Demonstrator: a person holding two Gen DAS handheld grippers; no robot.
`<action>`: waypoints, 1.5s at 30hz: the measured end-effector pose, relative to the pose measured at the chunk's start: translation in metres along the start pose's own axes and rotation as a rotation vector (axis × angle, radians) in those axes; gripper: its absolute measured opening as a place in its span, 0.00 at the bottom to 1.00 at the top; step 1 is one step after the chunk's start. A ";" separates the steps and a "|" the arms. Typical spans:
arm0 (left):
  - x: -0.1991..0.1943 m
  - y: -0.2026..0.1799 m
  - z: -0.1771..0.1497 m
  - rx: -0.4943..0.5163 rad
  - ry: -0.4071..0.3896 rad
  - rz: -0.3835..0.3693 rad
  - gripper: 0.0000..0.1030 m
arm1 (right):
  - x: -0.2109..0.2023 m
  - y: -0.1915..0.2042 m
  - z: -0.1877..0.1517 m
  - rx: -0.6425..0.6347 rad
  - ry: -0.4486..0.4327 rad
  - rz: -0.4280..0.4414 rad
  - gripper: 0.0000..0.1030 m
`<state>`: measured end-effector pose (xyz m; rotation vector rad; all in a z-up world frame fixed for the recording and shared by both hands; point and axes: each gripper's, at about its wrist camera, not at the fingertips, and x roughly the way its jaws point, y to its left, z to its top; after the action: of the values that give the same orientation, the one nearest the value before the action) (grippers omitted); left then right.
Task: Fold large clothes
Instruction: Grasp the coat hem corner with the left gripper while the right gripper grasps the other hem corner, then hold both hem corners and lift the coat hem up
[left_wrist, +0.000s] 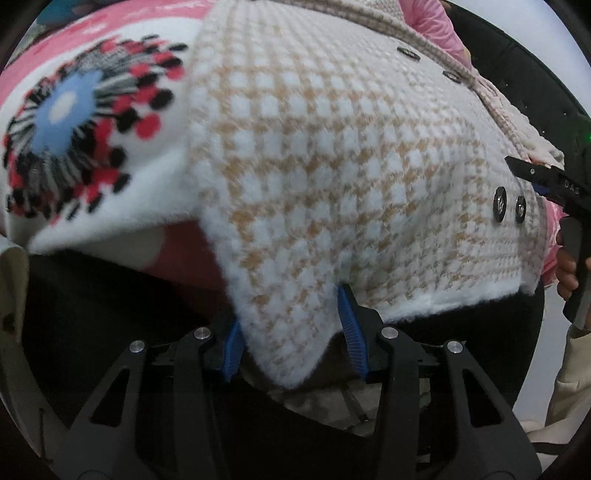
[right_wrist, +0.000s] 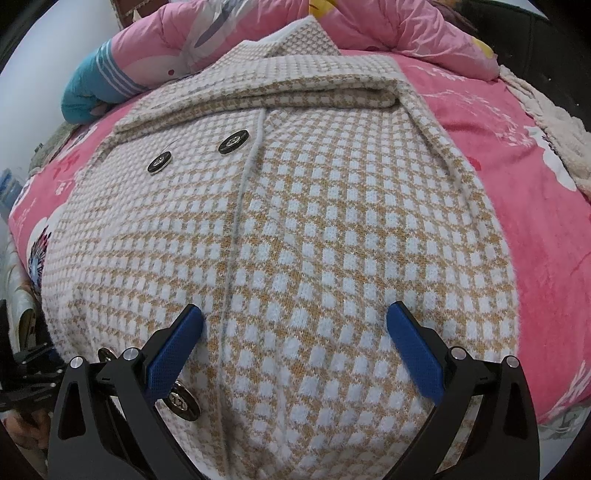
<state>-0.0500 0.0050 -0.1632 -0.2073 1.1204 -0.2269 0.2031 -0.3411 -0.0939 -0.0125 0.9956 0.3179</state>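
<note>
A cream and tan houndstooth coat (right_wrist: 314, 229) with black snap buttons (right_wrist: 232, 142) lies spread on a bed. In the left wrist view its hem corner (left_wrist: 291, 325) hangs over the bed's edge between the blue pads (left_wrist: 352, 332) of my left gripper (left_wrist: 290, 306), which is shut on that corner. My right gripper (right_wrist: 295, 308) hovers open over the coat's lower front, its blue fingers (right_wrist: 413, 350) wide apart with only flat cloth beneath. The left wrist view also catches the right gripper (left_wrist: 546, 181) at the far right edge, with a hand (left_wrist: 567, 273) on its handle.
A pink bed blanket (right_wrist: 517, 184) with a flower print (left_wrist: 66, 122) lies under the coat. A pink quilt (right_wrist: 369, 29) and a teal striped piece (right_wrist: 85, 96) sit at the back. A cream fleece throw (right_wrist: 546, 122) lies at the right. Dark space below the bed edge (left_wrist: 110, 288).
</note>
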 end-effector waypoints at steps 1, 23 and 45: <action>0.001 -0.002 -0.002 0.007 -0.003 0.002 0.43 | 0.000 0.000 0.000 -0.002 -0.001 0.001 0.94; -0.030 -0.040 0.016 0.059 -0.094 0.169 0.26 | -0.078 -0.048 -0.110 0.109 0.019 -0.006 0.89; -0.031 -0.042 0.023 0.034 -0.105 0.192 0.25 | -0.042 -0.116 -0.138 0.435 0.038 0.223 0.69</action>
<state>-0.0450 -0.0253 -0.1147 -0.0796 1.0245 -0.0635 0.1001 -0.4837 -0.1500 0.4909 1.0894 0.2997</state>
